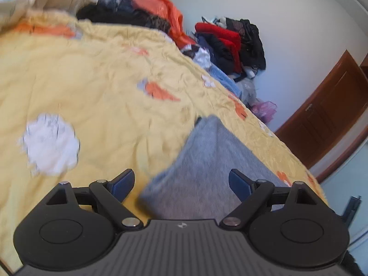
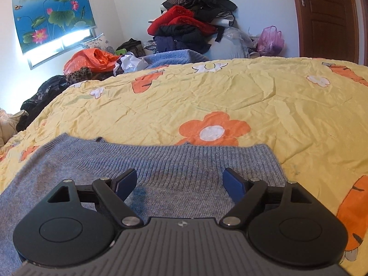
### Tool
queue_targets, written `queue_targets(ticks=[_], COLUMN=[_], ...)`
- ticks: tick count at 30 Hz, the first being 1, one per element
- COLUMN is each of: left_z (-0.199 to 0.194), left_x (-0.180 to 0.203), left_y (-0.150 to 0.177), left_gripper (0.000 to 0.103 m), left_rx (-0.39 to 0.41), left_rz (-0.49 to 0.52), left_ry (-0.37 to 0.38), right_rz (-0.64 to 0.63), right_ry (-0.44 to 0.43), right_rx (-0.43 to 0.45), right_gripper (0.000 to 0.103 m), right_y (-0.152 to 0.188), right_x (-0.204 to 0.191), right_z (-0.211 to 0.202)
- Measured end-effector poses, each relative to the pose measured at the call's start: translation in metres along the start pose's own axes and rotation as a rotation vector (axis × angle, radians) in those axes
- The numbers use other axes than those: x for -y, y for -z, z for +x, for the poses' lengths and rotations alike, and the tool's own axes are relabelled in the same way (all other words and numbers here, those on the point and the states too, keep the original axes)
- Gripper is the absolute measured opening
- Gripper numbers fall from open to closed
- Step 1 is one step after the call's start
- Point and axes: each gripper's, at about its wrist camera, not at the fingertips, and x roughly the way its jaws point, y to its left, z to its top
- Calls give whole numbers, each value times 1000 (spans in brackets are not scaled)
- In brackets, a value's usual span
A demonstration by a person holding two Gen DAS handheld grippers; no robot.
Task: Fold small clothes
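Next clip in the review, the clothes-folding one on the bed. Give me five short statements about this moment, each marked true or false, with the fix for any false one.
1. The grey knitted sweater lies on the yellow flowered bedspread. True.
2. The right claw is shut on the sweater's ribbed hem. False: its jaws stand open over the knit, and nothing is pinched.
3. The left claw is open and holds nothing. True.
4. The pile of clothes against the far wall is all white. False: it is mostly red, black and dark blue.
5. The brown wooden door stands wide open. False: it looks closed.
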Motion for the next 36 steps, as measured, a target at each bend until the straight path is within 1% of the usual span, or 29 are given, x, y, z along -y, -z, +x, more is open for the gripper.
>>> queue_targets(ticks=[2, 5, 8, 9, 10, 11, 12, 13, 16, 18, 19, 20, 21, 22, 23, 24, 25, 26, 27, 29, 31, 33, 35, 36], left_z=[7, 18, 26, 27, 30, 36, 38, 39, 39, 38, 37, 35, 30, 25, 20, 17, 15, 16, 18, 23, 25, 25, 26, 26], left_x=[0, 6, 15, 18, 20, 21, 21, 20, 17, 23, 28, 36, 49, 64, 80, 97, 110, 119, 125, 133, 136, 135, 133, 132], left_y=[5, 7, 10, 11, 12, 13, 14, 13, 11, 11, 12, 14, 18, 25, 33, 45, 55, 64, 72, 84, 88, 89, 88, 89], left_gripper=[90, 90, 89, 84, 56, 40, 21, 16, 12, 10, 7, 7, 7, 7, 7, 7, 7, 7, 7, 7, 7, 7, 7, 7], left_rx=[-33, -35, -17, -9, -15, -43, -44, -39, -41, -33, -26, -10, 20, 56, 93, 126, 140, 134, 120, 91, 74, 62, 53, 48], left_rz=[-22, -44, -23, -13, -4, 6, 18, 24, 12, 58, 97, 151, 238, 341, 451, 576, 666, 729, 773, 826, 839, 837, 838, 838], left_ry=[12, 27, 2, -9, -17, -32, -62, -78, -83, -111, -123, -128, -124, -117, -108, -93, -71, -43, -21, -4, 1, 8, 10, 10], right_rz=[1, 12, 32, 37, 40, 42, 40, 39, 32, 20, 0, -18, -34, -43, -37, -13, 20, 54, 94, 146, 135, 118, 109, 98], right_ry=[2, 1, -5, -7, -9, -10, -9, -8, -7, -7, 10, 45, 87, 82, 23, -69, -168, -257, -362, -503, -548, -553, -565, -564], right_rx=[2, 8, 14, 15, 15, 15, 15, 15, 10, -3, -21, -37, -44, -39, -36, -53, -91, -141, -212, -331, -386, -424, -457, -465], right_gripper=[83, 83, 83, 83, 83, 83, 83, 83, 84, 86, 86, 86, 86, 87, 87, 87, 89, 91, 91, 90, 89, 85, 77, 75], right_y=[0, 1, 1, 1, 1, 1, 1, 1, 1, -1, -5, -9, -16, -23, -30, -38, -44, -49, -53, -55, -55, -54, -55, -56], right_x=[0, 1, 3, 4, 5, 5, 5, 5, 4, 2, -2, -7, -17, -27, -37, -47, -58, -68, -80, -103, -125, -142, -154, -161], right_z=[-1, -2, -4, -4, -5, -5, -5, -5, -4, -3, -2, -2, -2, -5, -8, -9, -7, -1, 10, 33, 51, 67, 80, 86])
